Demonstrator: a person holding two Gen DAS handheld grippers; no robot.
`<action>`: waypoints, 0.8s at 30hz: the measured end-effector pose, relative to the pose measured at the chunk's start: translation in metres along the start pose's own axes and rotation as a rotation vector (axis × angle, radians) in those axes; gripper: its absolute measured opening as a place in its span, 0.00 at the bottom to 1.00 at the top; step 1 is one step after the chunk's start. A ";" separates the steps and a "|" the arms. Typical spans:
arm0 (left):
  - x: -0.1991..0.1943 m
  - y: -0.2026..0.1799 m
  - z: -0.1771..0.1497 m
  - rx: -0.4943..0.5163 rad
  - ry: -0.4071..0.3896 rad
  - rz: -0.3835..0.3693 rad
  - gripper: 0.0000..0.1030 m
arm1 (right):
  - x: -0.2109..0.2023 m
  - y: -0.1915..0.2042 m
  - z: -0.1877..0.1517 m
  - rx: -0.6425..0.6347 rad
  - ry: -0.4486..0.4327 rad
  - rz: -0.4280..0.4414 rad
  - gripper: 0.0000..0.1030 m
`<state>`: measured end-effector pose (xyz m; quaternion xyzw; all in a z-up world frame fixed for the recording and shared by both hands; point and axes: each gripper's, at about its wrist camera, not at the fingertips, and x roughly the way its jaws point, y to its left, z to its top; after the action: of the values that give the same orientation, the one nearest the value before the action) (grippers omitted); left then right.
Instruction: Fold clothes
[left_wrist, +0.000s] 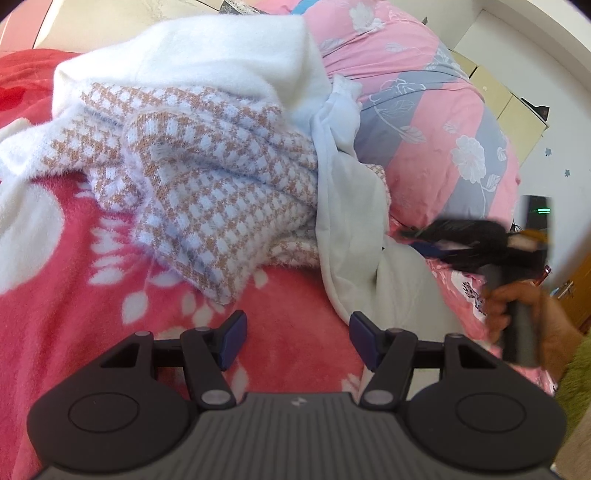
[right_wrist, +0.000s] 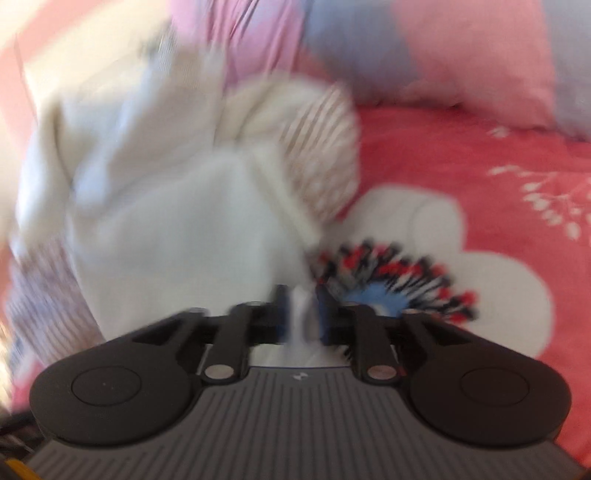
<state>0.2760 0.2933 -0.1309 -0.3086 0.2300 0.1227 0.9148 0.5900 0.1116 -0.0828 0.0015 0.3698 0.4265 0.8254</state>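
Resting on the bed (left_wrist: 66, 266): checked sweater (left_wrist: 207, 177), white garment (left_wrist: 351, 229). Left gripper (left_wrist: 297, 339) jaws apart, empty. Right gripper (right_wrist: 301, 314) clamped on white garment, blurred.

Left wrist view looks down-forward over left claw (left_wrist: 297, 338) at red bed (left_wrist: 74, 266); right view, blurred, close behind right claw (right_wrist: 301, 314); both share white garment (left_wrist: 354, 229)

right-wrist view blurred, white garment (right_wrist: 177, 221) smeared
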 end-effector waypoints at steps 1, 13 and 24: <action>0.000 0.000 0.000 -0.004 0.000 0.001 0.61 | -0.018 -0.007 0.005 0.033 -0.059 0.005 0.54; 0.001 0.001 0.001 -0.031 -0.002 0.002 0.61 | -0.179 -0.080 -0.049 0.226 -0.067 -0.204 0.52; 0.002 0.000 0.001 -0.008 -0.003 0.013 0.61 | -0.123 -0.086 -0.094 0.350 0.058 -0.205 0.31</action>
<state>0.2782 0.2938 -0.1307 -0.3105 0.2301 0.1303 0.9130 0.5484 -0.0598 -0.1034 0.0946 0.4602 0.2692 0.8407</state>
